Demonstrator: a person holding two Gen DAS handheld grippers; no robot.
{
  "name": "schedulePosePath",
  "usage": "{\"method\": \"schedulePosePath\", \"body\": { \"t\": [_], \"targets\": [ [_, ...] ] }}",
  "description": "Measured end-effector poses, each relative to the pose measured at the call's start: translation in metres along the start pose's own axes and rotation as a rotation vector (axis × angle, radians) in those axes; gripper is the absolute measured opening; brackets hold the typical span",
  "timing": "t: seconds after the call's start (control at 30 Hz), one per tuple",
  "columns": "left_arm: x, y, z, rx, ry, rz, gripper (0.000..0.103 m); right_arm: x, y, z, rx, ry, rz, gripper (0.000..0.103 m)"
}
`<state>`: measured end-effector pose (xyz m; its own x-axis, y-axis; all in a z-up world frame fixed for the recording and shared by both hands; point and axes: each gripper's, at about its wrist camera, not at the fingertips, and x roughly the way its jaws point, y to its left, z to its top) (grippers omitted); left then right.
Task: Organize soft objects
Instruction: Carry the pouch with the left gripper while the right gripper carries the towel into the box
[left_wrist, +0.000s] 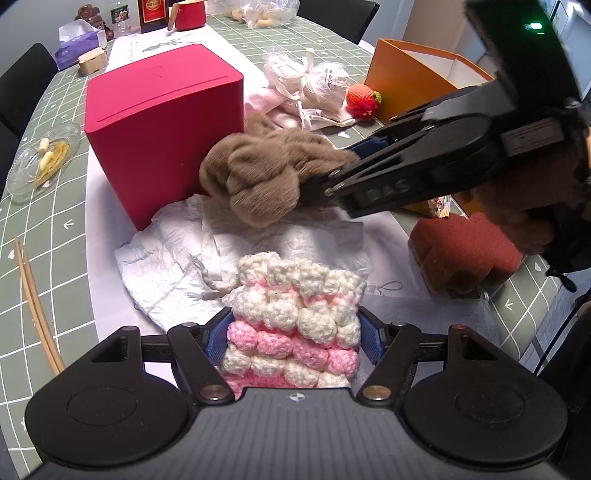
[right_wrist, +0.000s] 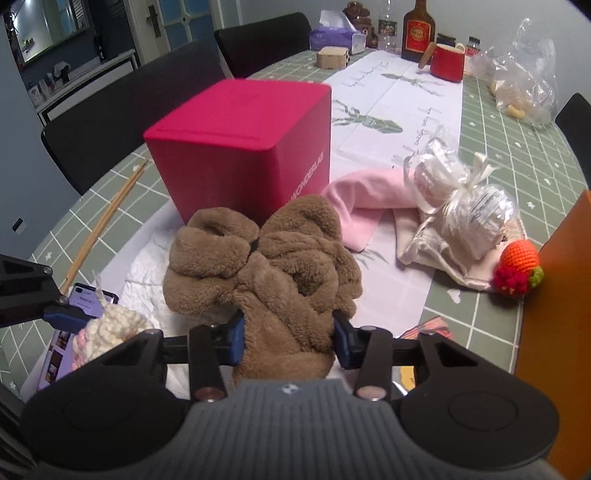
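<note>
A pink-and-white crochet pouch (left_wrist: 295, 314) sits low in the left wrist view, on crumpled white paper (left_wrist: 166, 258). My left gripper (left_wrist: 295, 339) is shut on it, a blue pad pressing each side. The right gripper (left_wrist: 343, 168) reaches in from the right, shut on a bunched brown fleece cloth (left_wrist: 258, 173) that it holds above the paper. In the right wrist view the fleece cloth (right_wrist: 266, 266) fills the space between the right gripper's (right_wrist: 290, 341) blue pads. At the left edge there, the crochet pouch (right_wrist: 110, 328) shows beside a finger of my left gripper (right_wrist: 62, 314).
A magenta box (left_wrist: 162, 129) stands just behind the fleece. An orange box (left_wrist: 413, 74) is at the right, with a crochet strawberry (left_wrist: 364, 99), white drawstring bags (left_wrist: 314, 88) and a pink cloth (right_wrist: 362, 199) near it. A brown sponge (left_wrist: 465, 254), chopsticks (left_wrist: 33, 299), a glass dish (left_wrist: 40, 158) and a phone (right_wrist: 77, 306) lie around.
</note>
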<state>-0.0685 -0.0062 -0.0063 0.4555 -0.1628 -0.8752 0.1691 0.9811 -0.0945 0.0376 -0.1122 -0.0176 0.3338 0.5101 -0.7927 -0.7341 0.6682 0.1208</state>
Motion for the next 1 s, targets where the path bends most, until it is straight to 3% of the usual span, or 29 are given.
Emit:
{"method": "schedulePosePath", "body": {
  "t": [0.33,0.53,0.73,0.83,1.0],
  "targets": [
    [-0.026,-0.005,0.006,0.016,-0.11,-0.002,0.076,-0.066,-0.016,0.006,0.054,-0.157,0.002,0.045],
    [-0.032,-0.023,0.019,0.026,-0.165,-0.022,0.076,-0.106,-0.025,-0.004,0.045,-0.229,-0.048,0.045],
    [-0.051,-0.06,0.032,0.162,-0.251,-0.027,0.075,-0.141,-0.044,-0.024,0.061,-0.275,-0.099,0.045],
    [-0.055,-0.078,0.043,0.2,-0.256,-0.082,0.075,-0.158,-0.054,-0.033,0.066,-0.295,-0.122,0.045],
    [-0.058,-0.122,0.069,0.292,-0.279,-0.108,0.074,-0.185,-0.076,-0.046,0.086,-0.332,-0.183,0.045]
  ]
}}
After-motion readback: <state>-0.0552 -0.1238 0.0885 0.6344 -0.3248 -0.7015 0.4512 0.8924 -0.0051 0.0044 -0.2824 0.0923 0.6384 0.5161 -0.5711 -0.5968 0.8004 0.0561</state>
